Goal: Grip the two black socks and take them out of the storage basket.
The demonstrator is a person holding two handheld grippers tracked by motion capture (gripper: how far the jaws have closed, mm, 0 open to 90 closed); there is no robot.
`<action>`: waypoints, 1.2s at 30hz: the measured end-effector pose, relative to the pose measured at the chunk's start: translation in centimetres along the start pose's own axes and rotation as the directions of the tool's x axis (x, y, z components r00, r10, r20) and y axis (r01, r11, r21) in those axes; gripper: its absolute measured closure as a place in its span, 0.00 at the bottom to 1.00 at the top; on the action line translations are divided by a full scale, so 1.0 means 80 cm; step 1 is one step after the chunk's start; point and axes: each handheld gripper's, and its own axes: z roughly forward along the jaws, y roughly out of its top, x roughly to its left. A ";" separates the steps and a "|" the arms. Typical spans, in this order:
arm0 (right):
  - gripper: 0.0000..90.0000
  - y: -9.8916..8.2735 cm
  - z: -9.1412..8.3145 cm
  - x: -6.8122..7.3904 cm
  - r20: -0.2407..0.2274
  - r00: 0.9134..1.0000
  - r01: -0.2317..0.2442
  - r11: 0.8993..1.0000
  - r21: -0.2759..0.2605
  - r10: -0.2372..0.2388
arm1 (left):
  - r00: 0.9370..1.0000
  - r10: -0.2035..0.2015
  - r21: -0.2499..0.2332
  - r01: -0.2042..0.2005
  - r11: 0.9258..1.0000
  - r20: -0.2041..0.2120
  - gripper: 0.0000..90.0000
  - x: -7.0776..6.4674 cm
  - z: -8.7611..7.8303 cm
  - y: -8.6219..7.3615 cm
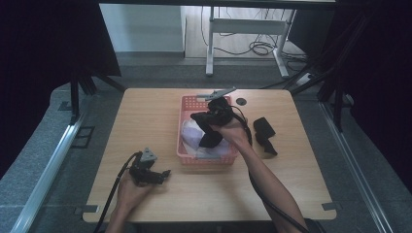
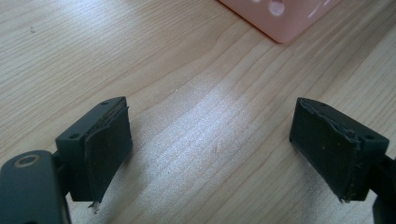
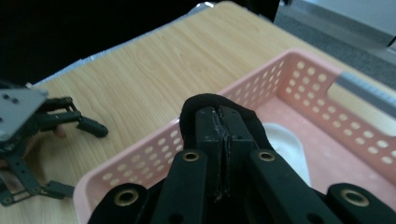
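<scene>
At the centre of the high view, a black cloth [image 1: 210, 139] is pinched between the pressed-together jaws of the right gripper [image 1: 212, 127] and hangs above the pink basket [image 1: 186, 104]. In the lower left, the left gripper [image 1: 164, 174] is held over the wooden table [image 1: 145, 116], its jaws spread with nothing between them.

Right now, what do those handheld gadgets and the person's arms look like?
Each claw is black. The left claw has two flat rectangular pads and a grey three-cornered plate on top; a black cable trails away from it. The right claw has brass-ringed pivots. The person's forearms are bare, no sleeves.
</scene>
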 end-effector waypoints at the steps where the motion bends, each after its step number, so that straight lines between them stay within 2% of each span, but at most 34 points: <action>1: 0.97 0.003 -0.004 0.000 0.000 1.000 -0.001 1.000 -0.009 0.001 | 1.000 -0.002 -0.002 0.002 1.000 0.001 0.14 0.000 0.000 0.000; 15: 0.97 0.038 -0.050 -0.001 -0.004 1.000 -0.022 0.994 -0.103 0.022 | 1.000 0.001 0.003 -0.001 1.000 0.001 0.14 0.000 0.000 0.000; 20: 0.97 0.051 -0.065 0.000 0.003 1.000 -0.022 0.992 -0.122 0.023 | 1.000 0.001 0.005 -0.001 1.000 0.002 0.14 0.000 0.000 0.000; 24: 0.97 0.060 -0.077 0.000 0.018 1.000 -0.015 0.991 -0.134 0.017 | 1.000 0.001 0.005 -0.001 1.000 0.002 0.14 0.000 0.000 0.000; 36: 0.98 0.081 -0.118 -0.007 0.058 0.998 -0.028 0.982 -0.188 0.039 | 1.000 0.000 0.005 0.000 1.000 0.005 0.14 0.000 -0.001 0.000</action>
